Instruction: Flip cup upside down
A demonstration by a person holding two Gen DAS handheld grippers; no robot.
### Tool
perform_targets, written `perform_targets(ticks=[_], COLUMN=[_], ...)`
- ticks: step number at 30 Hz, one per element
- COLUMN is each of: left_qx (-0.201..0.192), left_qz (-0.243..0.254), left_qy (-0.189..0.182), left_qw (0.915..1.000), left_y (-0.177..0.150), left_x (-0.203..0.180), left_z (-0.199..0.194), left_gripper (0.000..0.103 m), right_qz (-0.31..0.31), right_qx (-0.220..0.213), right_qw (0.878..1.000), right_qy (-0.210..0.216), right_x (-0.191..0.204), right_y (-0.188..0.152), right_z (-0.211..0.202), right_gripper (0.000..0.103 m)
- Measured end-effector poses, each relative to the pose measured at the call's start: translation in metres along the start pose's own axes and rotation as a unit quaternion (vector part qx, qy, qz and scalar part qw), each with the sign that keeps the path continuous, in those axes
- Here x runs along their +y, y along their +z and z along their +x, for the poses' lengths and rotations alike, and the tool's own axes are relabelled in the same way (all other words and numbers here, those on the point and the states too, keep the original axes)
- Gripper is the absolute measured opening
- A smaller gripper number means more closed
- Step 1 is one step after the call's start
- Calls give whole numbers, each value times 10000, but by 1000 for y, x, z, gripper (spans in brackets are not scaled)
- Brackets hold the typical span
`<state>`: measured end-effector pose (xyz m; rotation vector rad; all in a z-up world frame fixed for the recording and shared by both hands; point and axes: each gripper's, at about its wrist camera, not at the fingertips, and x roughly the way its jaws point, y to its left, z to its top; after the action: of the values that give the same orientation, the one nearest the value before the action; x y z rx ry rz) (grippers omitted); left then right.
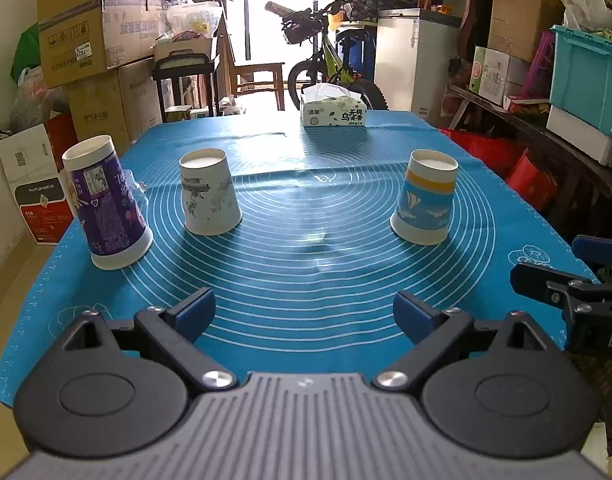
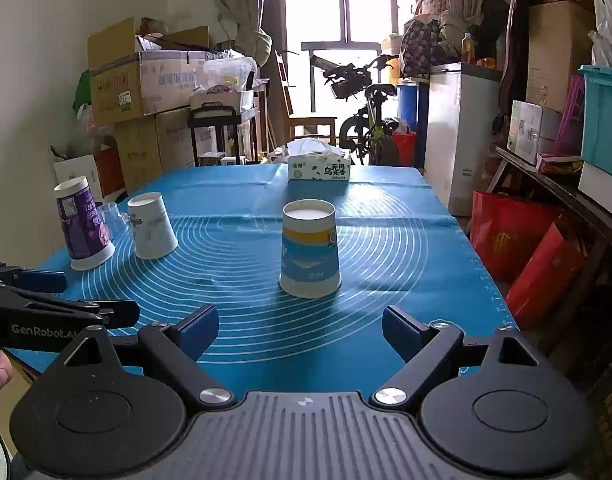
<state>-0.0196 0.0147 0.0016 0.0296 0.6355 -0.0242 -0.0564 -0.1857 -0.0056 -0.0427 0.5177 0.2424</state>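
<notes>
Already three paper cups stand rim-down on the blue silicone mat covering the desk. Nearest the right claw, just ahead of its parted fingers, sits the blue-and-white paper cup with a yellow band, white base uppermost. Further left stand the white patterned paper cup and the tall purple paper cup. The left claw is spread wide, holding nothing.

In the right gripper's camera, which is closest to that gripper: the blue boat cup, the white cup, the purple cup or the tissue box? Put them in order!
From the right gripper:
1. Blue boat cup, straight ahead, upside down.
2. White cup, ahead to the left.
3. Purple cup, further left, near the mat's edge.
4. Tissue box, at the table's far end.
</notes>
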Motion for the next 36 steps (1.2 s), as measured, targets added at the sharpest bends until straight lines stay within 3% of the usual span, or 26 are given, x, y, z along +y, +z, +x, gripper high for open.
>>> perform_targets(ticks=[36], left_qx=[42], left_qz=[12], left_qy=[26], left_qw=[10000], left_y=[-1], left_x=[1], left_z=[0], left_gripper=[95], right_qz=[-65], right_qx=[19], right_qw=[10000], right_qy=[16], right_x=[2], right_y=[-1], right_z=[0], right_gripper=[90])
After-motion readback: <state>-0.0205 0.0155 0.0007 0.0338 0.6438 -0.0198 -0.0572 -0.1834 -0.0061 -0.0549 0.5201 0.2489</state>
